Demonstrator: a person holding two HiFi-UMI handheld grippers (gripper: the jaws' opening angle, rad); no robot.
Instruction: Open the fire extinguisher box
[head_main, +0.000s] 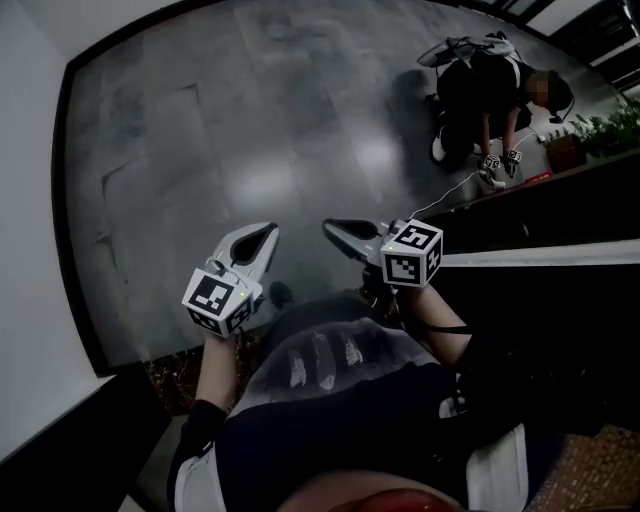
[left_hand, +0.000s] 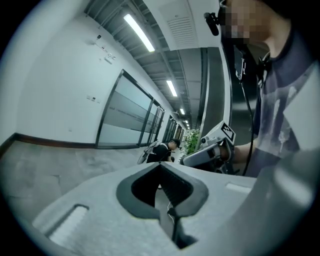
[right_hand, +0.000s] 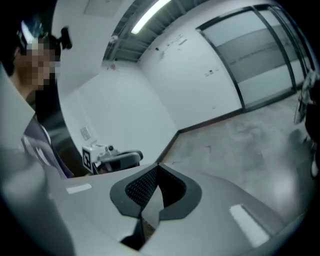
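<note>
The left gripper (head_main: 268, 231) and the right gripper (head_main: 332, 226) are held side by side, apart, above the grey floor (head_main: 250, 130). Each is clenched tip to tip, with nothing between its jaws. The fire extinguisher box cannot be made out in any view. A crouching person (head_main: 488, 95) is seen beside a potted plant (head_main: 592, 135).

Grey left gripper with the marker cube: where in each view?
Head view: grey left gripper, lower left of centre.
Left gripper view: that gripper fills the bottom, shut.
Right gripper view: left gripper small, left of centre.
Shared landmark: the dark skirting strip.
</note>
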